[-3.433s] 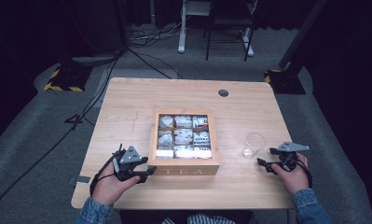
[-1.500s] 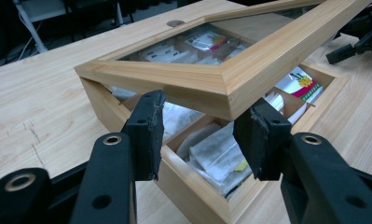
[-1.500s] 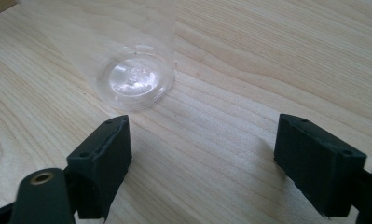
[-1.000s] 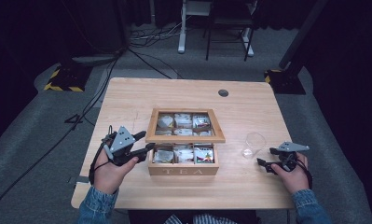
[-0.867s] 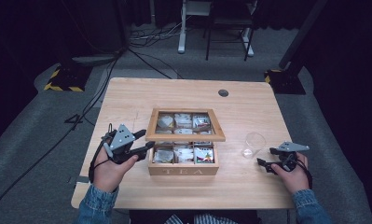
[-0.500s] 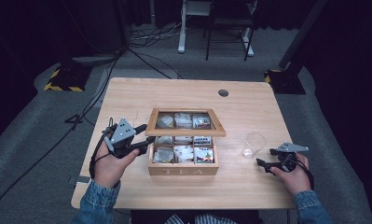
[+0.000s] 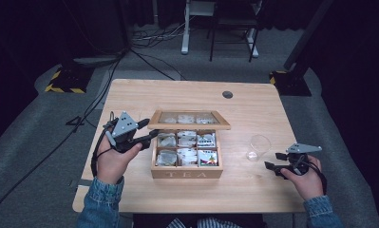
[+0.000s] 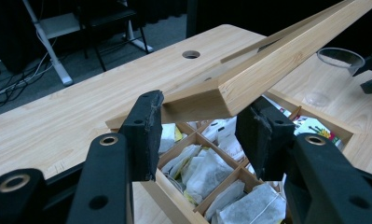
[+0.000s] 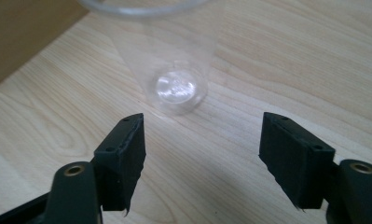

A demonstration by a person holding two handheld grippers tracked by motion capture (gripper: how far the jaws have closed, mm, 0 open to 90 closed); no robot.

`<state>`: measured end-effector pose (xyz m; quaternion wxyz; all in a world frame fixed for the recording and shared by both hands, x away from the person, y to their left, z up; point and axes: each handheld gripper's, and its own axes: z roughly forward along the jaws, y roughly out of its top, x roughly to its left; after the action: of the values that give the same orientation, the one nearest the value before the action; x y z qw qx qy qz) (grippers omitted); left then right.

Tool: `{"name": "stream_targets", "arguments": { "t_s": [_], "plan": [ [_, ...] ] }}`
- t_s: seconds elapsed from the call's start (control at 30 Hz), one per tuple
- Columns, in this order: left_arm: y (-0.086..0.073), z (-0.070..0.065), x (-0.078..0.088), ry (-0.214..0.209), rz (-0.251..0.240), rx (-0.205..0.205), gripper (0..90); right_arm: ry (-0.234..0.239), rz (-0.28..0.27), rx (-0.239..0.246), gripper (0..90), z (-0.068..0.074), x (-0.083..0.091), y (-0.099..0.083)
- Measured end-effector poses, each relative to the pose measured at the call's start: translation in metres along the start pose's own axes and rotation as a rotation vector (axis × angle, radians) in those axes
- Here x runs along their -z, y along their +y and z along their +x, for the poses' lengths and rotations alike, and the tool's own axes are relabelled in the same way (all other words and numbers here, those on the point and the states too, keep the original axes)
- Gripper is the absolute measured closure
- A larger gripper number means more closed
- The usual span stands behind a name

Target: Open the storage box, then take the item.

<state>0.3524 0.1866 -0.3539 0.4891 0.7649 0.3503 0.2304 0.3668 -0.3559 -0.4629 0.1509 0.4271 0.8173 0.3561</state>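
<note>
Your left gripper [image 7: 148, 137] clamps the one wooden glass-paned lid [image 7: 189, 120], its long axis parallel to the worktop's [image 7: 253, 190] far edge; your right gripper [image 7: 271, 167] has been closing, jaws apart, nothing between.

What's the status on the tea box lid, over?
Left gripper shut on lid corner, lid part-raised. Right gripper open, jaws just closing, nothing between, short of clear cup. Nothing in the way.

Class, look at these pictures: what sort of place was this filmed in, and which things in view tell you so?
Probably a recording studio or lab rather than a home. A lone wooden table stands on grey carpet amid dark surroundings, cables trail across the floor, and black stand bases with yellow-black hazard stripes flank it.
</note>
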Motion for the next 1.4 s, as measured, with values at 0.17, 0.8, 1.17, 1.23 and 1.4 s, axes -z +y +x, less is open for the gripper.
{"name": "stream_targets", "arguments": {
  "t_s": [0.17,0.8,1.17,1.23,1.4],
  "plan": [
    [0.004,0.0,-0.001,0.012,-0.011,0.003,51.0,0.013,-0.023,0.006,33.4,0.006,0.013,0.008],
    [0.006,0.004,-0.003,-0.002,-0.032,0.012,50.3,0.079,-0.05,0.056,39.8,0.048,0.031,0.028],
    [0.006,0.005,-0.003,-0.013,-0.024,0.006,49.9,0.165,-0.088,0.103,39.5,0.073,0.023,0.058],
    [0.006,0.006,-0.004,-0.015,-0.028,0.007,49.7,0.173,-0.093,0.119,39.3,0.078,0.02,0.066],
    [0.006,0.006,-0.004,-0.015,-0.026,0.004,49.7,0.193,-0.105,0.141,38.5,0.088,0.011,0.083]
  ]
}}
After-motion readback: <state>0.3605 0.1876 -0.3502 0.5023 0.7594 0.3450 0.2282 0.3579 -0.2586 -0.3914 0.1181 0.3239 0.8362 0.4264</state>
